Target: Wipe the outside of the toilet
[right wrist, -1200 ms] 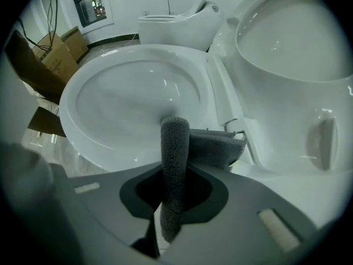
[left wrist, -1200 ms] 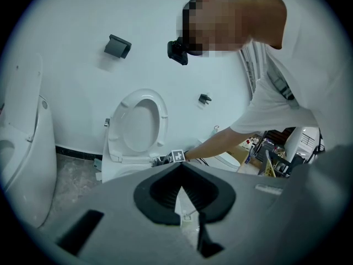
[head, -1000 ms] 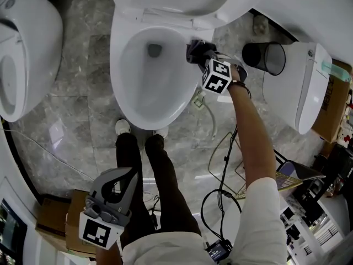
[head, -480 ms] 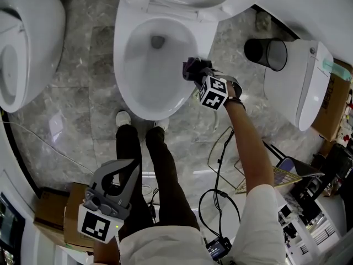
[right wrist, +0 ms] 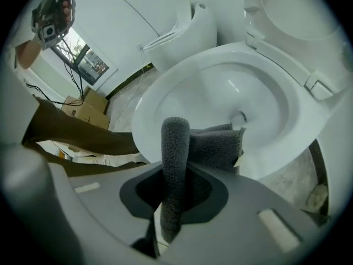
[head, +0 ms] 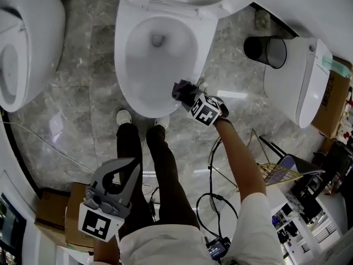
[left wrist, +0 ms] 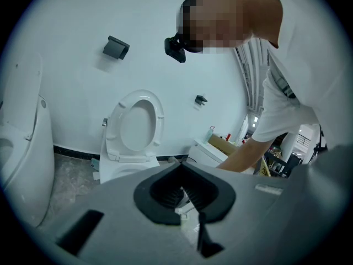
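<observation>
1. A view from above looks steeply down on a white toilet (head: 205,35) with its seat raised, standing at the far middle of a grey marble floor (head: 77,109).
2. The person stands just near the bowl, their legs and shoes at its front edge.
3. The right tool (head: 193,99) reaches out to the near right side of the bowl. Its jaws are clamped together on a fold of dark grey cloth (head: 183,91).
4. In the right gripper view the fold stands upright between the jaws. The rest of the cloth bunches ahead of them, touching the outer edge of the rim, with the open bowl beyond.
5. The left tool (head: 122,176) hangs at the near left, close to the person's body and well apart from the toilet. Its jaws are together with nothing between them.
6. The step in hand appears to be wiping the bowl's outer wall on its near right curve.
7. To do it well, the cloth should press flat against the porcelain and follow the curve below the rim, not stray into the bowl.
8. The clamp must stay firm, since only a narrow fold is gripped and rubbing could pull it loose.
9. Loose cables (head: 218,164) lie on the floor near the right arm and could snag.
10. Another toilet (head: 27,43) stands at the far left, and a black bin (head: 265,51) at the far right.
</observation>
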